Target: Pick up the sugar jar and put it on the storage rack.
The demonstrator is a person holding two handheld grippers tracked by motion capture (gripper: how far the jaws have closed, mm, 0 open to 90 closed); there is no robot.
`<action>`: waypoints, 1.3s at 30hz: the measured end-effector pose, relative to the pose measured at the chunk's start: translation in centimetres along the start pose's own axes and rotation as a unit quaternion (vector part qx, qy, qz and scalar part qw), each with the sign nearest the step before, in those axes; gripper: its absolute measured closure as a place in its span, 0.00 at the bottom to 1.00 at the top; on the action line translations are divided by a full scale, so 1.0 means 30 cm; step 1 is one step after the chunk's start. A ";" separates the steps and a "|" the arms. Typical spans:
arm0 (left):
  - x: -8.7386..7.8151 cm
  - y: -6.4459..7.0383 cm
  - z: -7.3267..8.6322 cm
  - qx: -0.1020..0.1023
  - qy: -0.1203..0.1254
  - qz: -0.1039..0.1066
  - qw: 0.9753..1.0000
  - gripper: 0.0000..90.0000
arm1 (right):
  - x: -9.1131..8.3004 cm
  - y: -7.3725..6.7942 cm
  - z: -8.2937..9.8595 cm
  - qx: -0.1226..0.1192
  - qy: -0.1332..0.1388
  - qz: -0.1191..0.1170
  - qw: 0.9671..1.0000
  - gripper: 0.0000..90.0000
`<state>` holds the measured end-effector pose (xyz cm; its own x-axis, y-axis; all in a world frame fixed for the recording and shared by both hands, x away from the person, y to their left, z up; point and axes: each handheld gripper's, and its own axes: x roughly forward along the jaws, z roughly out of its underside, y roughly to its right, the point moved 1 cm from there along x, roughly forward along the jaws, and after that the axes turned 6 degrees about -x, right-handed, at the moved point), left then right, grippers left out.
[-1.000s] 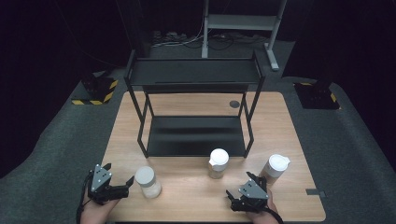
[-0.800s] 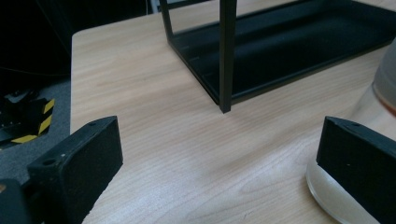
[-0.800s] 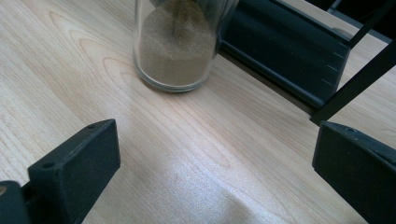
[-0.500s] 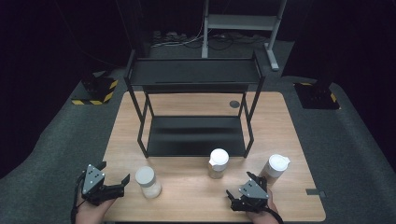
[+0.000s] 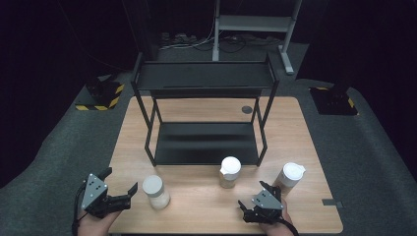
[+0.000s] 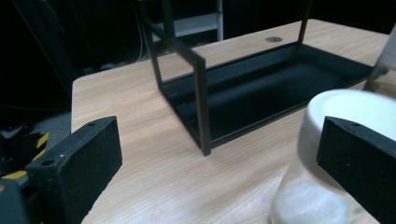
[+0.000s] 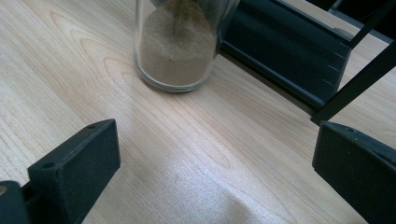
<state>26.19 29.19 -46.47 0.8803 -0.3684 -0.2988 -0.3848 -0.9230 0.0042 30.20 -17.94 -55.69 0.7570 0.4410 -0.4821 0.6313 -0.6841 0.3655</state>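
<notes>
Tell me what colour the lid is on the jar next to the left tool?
White: the glass jar's round lid is white, clearest in the high view.

Probably a lab: dark curtained room, hazard-striped stand bases [image 5: 100, 96], grey carpet [image 5: 373, 147].

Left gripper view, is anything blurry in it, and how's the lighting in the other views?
Left gripper view: the near jar is soft, the rack sharper. Right gripper view: a pale sheen on the table. High view: lit table, dark surroundings.

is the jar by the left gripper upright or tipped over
Upright: the jar stands on its base on the table, white lid on top.
</notes>
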 end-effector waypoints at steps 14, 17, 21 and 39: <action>-0.016 0.093 -0.049 0.031 0.021 0.033 0.999 0.00 | -0.001 0.001 0.000 0.001 0.001 0.000 1.000 0.00; -0.015 0.117 -0.054 0.036 0.025 0.041 0.998 0.00 | -0.001 0.002 0.001 0.002 0.001 -0.001 1.000 0.00; -0.009 0.133 -0.052 0.040 0.023 0.048 0.998 0.00 | -0.001 0.001 0.001 0.001 0.001 -0.001 1.000 0.00; 0.035 0.205 -0.020 0.046 0.015 0.084 0.995 0.00 | -0.002 0.001 0.001 0.002 0.002 0.000 1.000 0.00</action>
<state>24.92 23.07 -46.17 0.8088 -0.5212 -0.2723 -0.5499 -0.8345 -0.0358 30.17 -17.98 -55.67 0.7577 0.4435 -0.4787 0.6305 -0.6866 0.3620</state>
